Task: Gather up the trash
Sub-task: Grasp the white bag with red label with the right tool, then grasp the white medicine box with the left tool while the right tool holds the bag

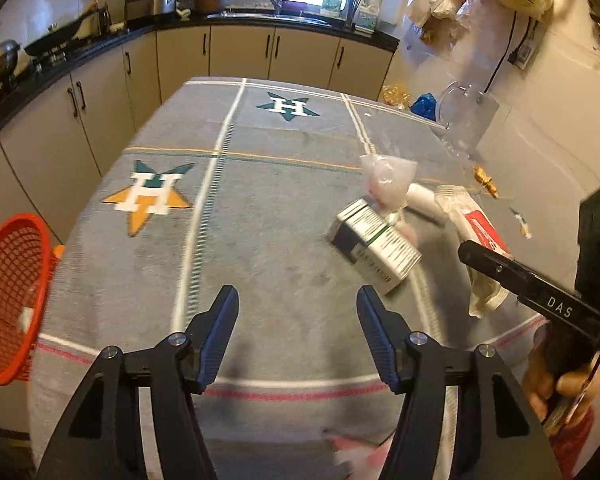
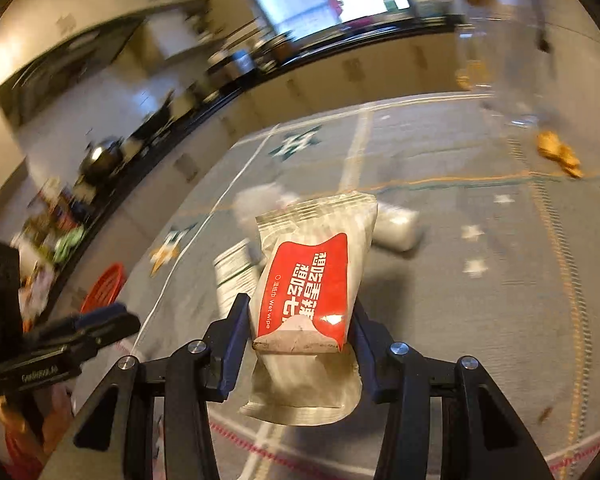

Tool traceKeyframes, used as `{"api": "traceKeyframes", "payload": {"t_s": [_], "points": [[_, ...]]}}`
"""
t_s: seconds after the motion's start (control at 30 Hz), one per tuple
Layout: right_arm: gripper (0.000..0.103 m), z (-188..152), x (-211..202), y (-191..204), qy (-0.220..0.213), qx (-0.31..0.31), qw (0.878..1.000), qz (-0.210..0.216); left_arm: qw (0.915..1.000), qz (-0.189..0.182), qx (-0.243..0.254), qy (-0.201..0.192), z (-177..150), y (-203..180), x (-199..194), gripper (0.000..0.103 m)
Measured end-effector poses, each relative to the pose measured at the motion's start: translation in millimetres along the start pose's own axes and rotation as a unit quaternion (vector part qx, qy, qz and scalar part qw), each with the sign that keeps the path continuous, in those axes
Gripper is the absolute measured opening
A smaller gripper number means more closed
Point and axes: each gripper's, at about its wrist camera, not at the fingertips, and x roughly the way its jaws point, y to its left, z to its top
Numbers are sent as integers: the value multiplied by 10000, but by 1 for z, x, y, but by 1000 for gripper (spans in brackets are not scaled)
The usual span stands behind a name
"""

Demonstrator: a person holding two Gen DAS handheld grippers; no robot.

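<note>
Overhead, the left gripper (image 1: 298, 300) hangs tilted down over the grey star-patterned tablecloth (image 1: 260, 216), its blue-padded jaws spread with nothing between them. At its nine o'clock, an orange mesh basket (image 1: 10, 300) sits off the table's left edge. At about one o'clock from the fingers lies a small box (image 1: 374, 246) printed in dark and white, tipped on its side, with a crumpled clear plastic bag (image 1: 388, 182) just beyond it and touching it. Farther right, at three o'clock, the right gripper (image 2: 300, 326) comes in low, a hand (image 1: 560, 384) wrapped round its handle. Its jaws are clamped on a wet-wipe packet (image 2: 312, 280), pads pressing both sides near the lower end. The packet is a pale, creased pouch with a red label in white lettering, a grey flap folded at its base, and a crimped top seal pointing toward twelve o'clock, lifted clear of the cloth.
</note>
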Motion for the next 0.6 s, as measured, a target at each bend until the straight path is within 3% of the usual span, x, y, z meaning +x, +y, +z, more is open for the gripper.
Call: {"api": "traceKeyframes", "payload": {"t_s": [0.17,0.37,0.57,0.6], "points": [[51,6,-15,-16,-337,481,9983,-64,9984,-291,-438,187,19,-21,19,65],[51,12,-32,-37,-586,829,9948,-33,9940,-112,-949,533,38,-37,56,65],[51,11,-39,-29,-713,631,9953,-171,9954,154,-746,586,43,-56,77,64],[51,10,-39,-27,-728,588,9954,-205,9958,218,-668,587,43,-59,81,60]]}}
